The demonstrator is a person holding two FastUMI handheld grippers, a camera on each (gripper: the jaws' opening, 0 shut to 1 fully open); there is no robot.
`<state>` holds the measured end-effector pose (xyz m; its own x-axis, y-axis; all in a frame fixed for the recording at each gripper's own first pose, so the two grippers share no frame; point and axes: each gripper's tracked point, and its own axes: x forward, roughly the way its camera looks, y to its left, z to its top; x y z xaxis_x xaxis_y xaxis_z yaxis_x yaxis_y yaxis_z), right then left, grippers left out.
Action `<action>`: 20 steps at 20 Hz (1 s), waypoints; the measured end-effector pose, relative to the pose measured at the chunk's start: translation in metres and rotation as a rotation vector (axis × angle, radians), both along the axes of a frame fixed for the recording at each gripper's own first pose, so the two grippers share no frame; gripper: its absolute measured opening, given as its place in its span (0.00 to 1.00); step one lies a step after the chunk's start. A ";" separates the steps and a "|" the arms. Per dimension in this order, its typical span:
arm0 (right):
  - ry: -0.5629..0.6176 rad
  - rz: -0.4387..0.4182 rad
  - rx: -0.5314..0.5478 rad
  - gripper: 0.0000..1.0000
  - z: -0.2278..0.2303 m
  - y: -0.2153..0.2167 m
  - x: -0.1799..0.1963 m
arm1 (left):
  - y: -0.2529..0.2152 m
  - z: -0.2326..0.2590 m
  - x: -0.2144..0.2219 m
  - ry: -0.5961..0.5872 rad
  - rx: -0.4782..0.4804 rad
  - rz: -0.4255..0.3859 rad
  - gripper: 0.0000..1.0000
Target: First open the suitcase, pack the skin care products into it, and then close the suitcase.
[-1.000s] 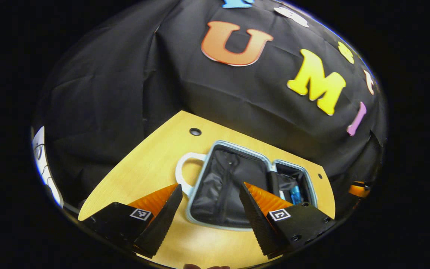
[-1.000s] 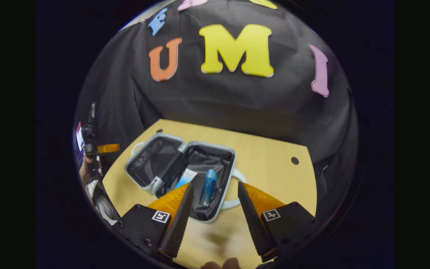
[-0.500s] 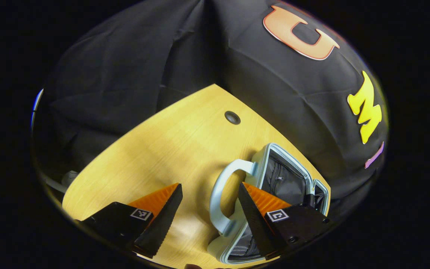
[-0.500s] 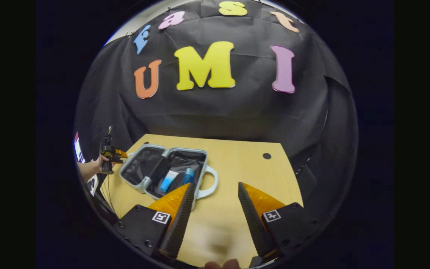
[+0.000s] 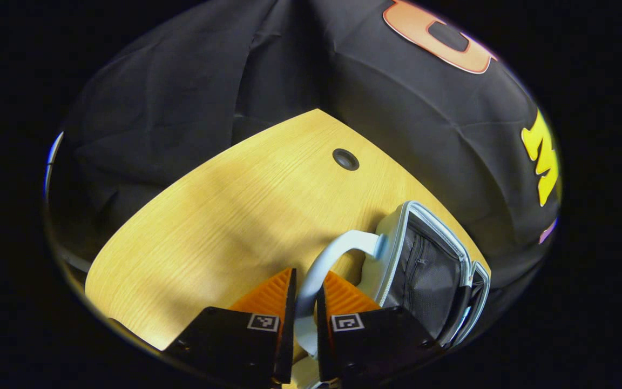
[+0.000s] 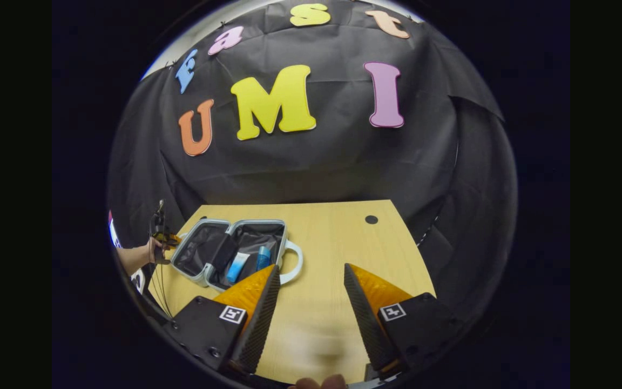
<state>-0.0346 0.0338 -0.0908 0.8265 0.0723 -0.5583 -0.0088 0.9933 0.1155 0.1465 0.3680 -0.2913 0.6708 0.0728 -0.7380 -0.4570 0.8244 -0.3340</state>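
A pale grey suitcase [image 6: 203, 278] lies open on the wooden table [image 6: 332, 237], its black lining showing. In its right half lie a light blue tube [image 6: 237, 267] and a blue bottle [image 6: 262, 257]. My left gripper [image 5: 306, 275] is shut on the white handle [image 5: 338, 246] of the left half [image 5: 424, 265]; the handle runs up between both fingers. In the right gripper view that left gripper [image 6: 162, 235] sits at the case's left end, held by a hand [image 6: 133, 256]. My right gripper [image 6: 311, 267] stands open over bare table, right of the case's other handle [image 6: 296, 265], holding nothing.
The table has a round cable hole [image 5: 345, 159] near its far left corner and another hole [image 6: 371, 219] at the far right. Black cloth walls rise close behind the table. Bare wood stretches right of the suitcase.
My left gripper swung left to the case's end handle, moved onto it and shut. My right gripper pulled back and right, so the suitcase looks smaller and farther left.
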 end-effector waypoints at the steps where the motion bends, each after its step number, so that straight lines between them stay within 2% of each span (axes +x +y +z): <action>1: -0.003 0.001 0.010 0.72 0.001 -0.001 0.001 | -0.001 0.005 -0.002 0.006 0.024 -0.001 0.20; 5: -0.020 0.010 0.050 0.72 0.002 -0.005 0.001 | -0.014 0.068 -0.004 -0.041 0.143 -0.053 0.10; 6: -0.025 0.015 0.063 0.72 0.002 -0.005 0.000 | -0.023 0.091 -0.005 -0.062 0.147 -0.071 0.08; 7: -0.029 0.020 0.078 0.72 0.004 -0.006 0.000 | -0.034 0.116 -0.007 -0.090 0.144 -0.090 0.15; 8: -0.040 0.027 0.091 0.72 0.005 -0.007 -0.001 | -0.046 0.142 -0.010 -0.118 0.143 -0.109 0.06; 10: -0.071 0.037 0.093 0.72 0.009 -0.015 -0.001 | -0.079 0.187 -0.012 -0.191 0.147 -0.152 0.04; 13: -0.128 0.037 0.089 0.72 0.021 -0.025 -0.001 | -0.157 0.249 -0.018 -0.307 0.174 -0.218 0.04; 14: -0.142 0.032 0.095 0.70 0.024 -0.029 -0.002 | -0.188 0.267 -0.018 -0.351 0.171 -0.232 0.04; 15: -0.153 0.030 0.099 0.72 0.026 -0.033 -0.004 | -0.221 0.280 -0.017 -0.389 0.159 -0.253 0.04; 20: -0.175 -0.014 0.075 0.72 0.032 -0.076 -0.007 | -0.367 0.285 -0.021 -0.470 0.103 -0.371 0.04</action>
<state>-0.0421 -0.0423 -0.0584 0.9118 0.0962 -0.3992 -0.0216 0.9820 0.1875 0.1255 0.0006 -0.0059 0.9174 -0.1731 -0.3585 0.0444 0.9394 -0.3399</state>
